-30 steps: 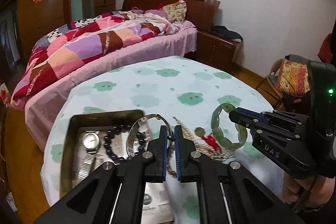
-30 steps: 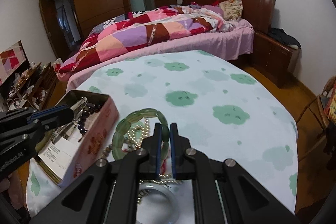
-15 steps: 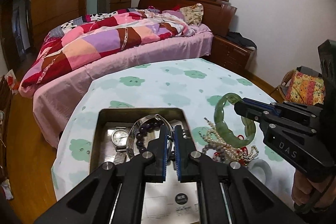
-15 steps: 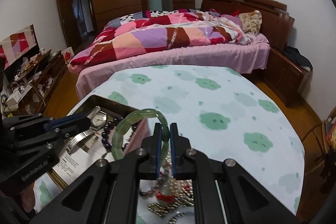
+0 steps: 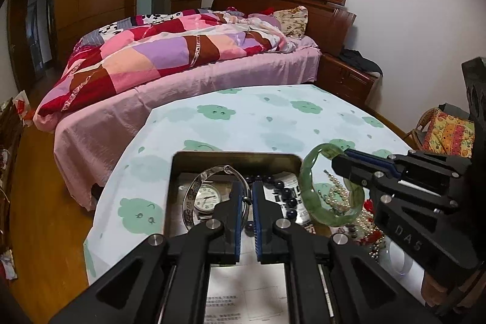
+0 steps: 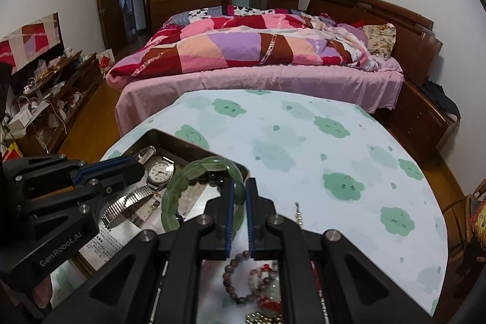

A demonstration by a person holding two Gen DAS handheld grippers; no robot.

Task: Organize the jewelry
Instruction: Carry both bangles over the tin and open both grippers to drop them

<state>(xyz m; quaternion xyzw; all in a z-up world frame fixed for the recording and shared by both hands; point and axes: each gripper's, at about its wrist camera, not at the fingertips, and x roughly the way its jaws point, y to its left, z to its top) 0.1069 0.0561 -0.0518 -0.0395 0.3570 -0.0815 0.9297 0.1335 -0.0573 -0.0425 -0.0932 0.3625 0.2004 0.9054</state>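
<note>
My left gripper [image 5: 246,189] is shut on a silver bangle [image 5: 189,198], which hangs over the open metal tin [image 5: 237,156]. In the tin lie a wristwatch [image 5: 208,198] and a dark bead bracelet [image 5: 287,196]. My right gripper [image 6: 238,187] is shut on a green jade bracelet [image 6: 188,170], held over the tin's right rim [image 6: 179,138]. In the left wrist view the right gripper [image 5: 340,163] comes in from the right with the green bracelet [image 5: 306,199]. The left gripper [image 6: 133,169] shows at the left of the right wrist view, just left of the watch [image 6: 159,169].
A pearl necklace [image 5: 334,193], a brown bead bracelet [image 6: 237,278] and red-threaded pieces lie on the cloud-print tablecloth [image 6: 303,135] right of the tin. A printed paper [image 5: 243,296] lines the tin. A bed [image 6: 258,72] stands beyond the table, and a cluttered shelf [image 6: 45,87] at left.
Both grippers have swung left across the table with their pieces. The silver bangle now hangs over the middle of the tin, and the green bracelet has come from above the loose pile to the tin's rim.
</note>
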